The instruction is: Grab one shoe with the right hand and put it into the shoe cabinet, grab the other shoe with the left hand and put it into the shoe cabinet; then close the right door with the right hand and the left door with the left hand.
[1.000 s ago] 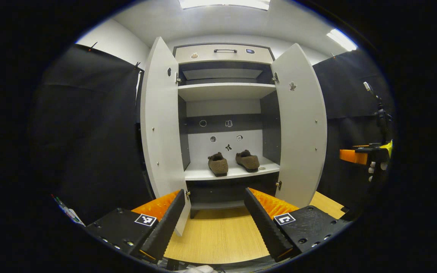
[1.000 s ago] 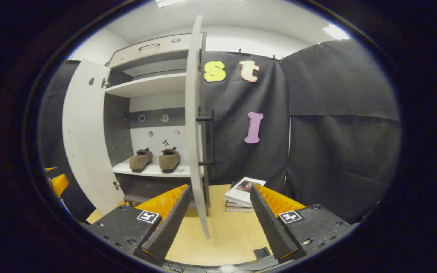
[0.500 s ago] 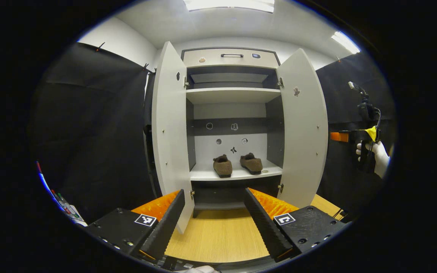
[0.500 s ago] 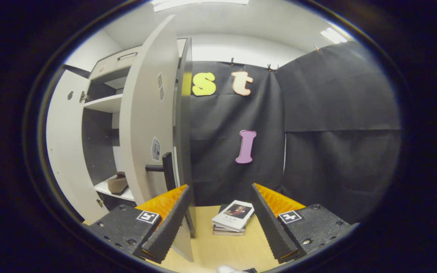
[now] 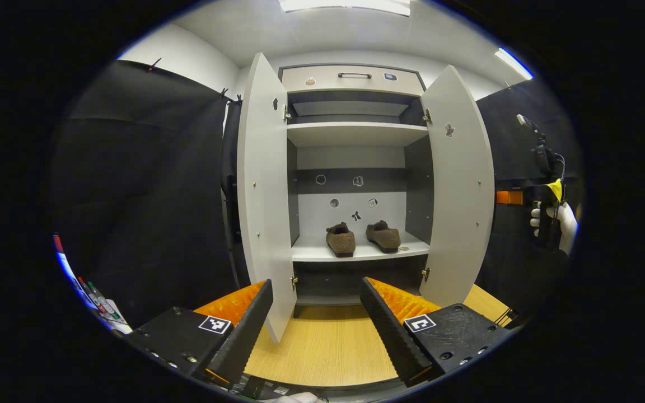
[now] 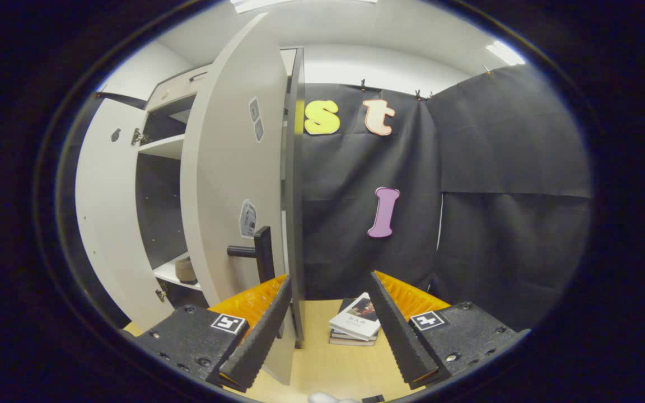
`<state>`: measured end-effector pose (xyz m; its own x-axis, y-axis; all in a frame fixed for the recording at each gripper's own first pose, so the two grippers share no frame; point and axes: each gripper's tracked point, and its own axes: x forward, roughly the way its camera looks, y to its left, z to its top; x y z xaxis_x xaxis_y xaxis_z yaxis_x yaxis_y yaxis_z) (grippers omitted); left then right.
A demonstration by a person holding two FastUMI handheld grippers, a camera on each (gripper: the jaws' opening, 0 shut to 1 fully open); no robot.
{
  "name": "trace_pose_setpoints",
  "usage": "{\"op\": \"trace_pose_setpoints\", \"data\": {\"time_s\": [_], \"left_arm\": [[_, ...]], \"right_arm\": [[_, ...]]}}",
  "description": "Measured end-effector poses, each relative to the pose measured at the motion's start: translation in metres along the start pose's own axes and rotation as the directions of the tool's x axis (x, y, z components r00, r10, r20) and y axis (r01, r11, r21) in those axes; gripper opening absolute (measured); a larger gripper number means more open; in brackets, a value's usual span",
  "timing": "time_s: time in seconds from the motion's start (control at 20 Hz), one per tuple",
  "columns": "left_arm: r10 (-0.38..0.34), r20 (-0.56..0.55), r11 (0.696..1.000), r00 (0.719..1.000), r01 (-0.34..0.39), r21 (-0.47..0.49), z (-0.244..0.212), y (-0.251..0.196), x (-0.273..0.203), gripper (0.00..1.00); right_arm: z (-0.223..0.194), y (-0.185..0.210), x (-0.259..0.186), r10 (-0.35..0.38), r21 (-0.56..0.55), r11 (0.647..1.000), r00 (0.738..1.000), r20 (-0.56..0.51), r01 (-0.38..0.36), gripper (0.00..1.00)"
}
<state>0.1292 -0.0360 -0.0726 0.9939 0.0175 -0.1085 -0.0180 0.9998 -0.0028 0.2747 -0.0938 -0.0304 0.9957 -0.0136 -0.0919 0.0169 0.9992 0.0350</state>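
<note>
Two brown shoes (image 5: 340, 239) (image 5: 383, 235) stand side by side on the lower shelf (image 5: 356, 254) of the open shoe cabinet. Its left door (image 5: 263, 190) and right door (image 5: 459, 184) both stand open. My left gripper (image 5: 316, 330) is open, low in front of the cabinet, holding nothing. My right gripper (image 6: 328, 330) is open beside the outer face of the right door (image 6: 233, 179), near its dark handle (image 6: 258, 254). In the left gripper view a gloved hand holds the right gripper (image 5: 529, 197) past the right door's edge. One shoe (image 6: 185, 270) peeks out behind the door.
A stack of books (image 6: 356, 324) lies on the wooden floor (image 6: 339, 364) against the black cloth wall. A closed drawer (image 5: 353, 78) tops the cabinet, with an upper shelf (image 5: 356, 133) below it. Markers (image 5: 96, 299) lie low at the left.
My right gripper has swung round the right door's edge to its outer side, so the handle now sits close. The left gripper drifted a little to the left; both shoes stayed put.
</note>
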Motion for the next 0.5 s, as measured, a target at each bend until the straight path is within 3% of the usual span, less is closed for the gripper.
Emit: {"op": "trace_pose_setpoints", "data": {"time_s": [0.25, 0.3, 0.35, 0.4, 0.5], "left_arm": [[0.008, 0.002, 1.0, 1.0, -0.008, -0.009, 0.002, 0.015, 0.013, 0.96], [0.011, 0.001, 1.0, 1.0, -0.011, -0.01, 0.001, 0.018, 0.015, 0.96], [0.013, -0.002, 1.0, 1.0, -0.013, -0.013, -0.001, 0.021, 0.017, 0.96], [0.015, -0.006, 1.0, 1.0, -0.015, -0.013, -0.003, 0.024, 0.019, 0.96], [0.02, -0.012, 1.0, 1.0, -0.02, -0.01, -0.005, 0.033, 0.024, 0.96]], "right_arm": [[-0.005, 0.066, -0.001, 0.079, -0.007, 0.997, 0.997, -0.012, -0.079, 0.93], [-0.006, 0.081, 0.002, 0.101, -0.006, 0.995, 0.995, -0.01, -0.101, 0.87], [-0.007, 0.094, 0.005, 0.124, -0.007, 0.992, 0.992, -0.011, -0.124, 0.87], [-0.007, 0.109, 0.008, 0.154, -0.001, 0.988, 0.988, -0.009, -0.154, 0.93], [-0.011, 0.136, 0.008, 0.219, 0.005, 0.976, 0.975, -0.016, -0.219, 0.93]]}}
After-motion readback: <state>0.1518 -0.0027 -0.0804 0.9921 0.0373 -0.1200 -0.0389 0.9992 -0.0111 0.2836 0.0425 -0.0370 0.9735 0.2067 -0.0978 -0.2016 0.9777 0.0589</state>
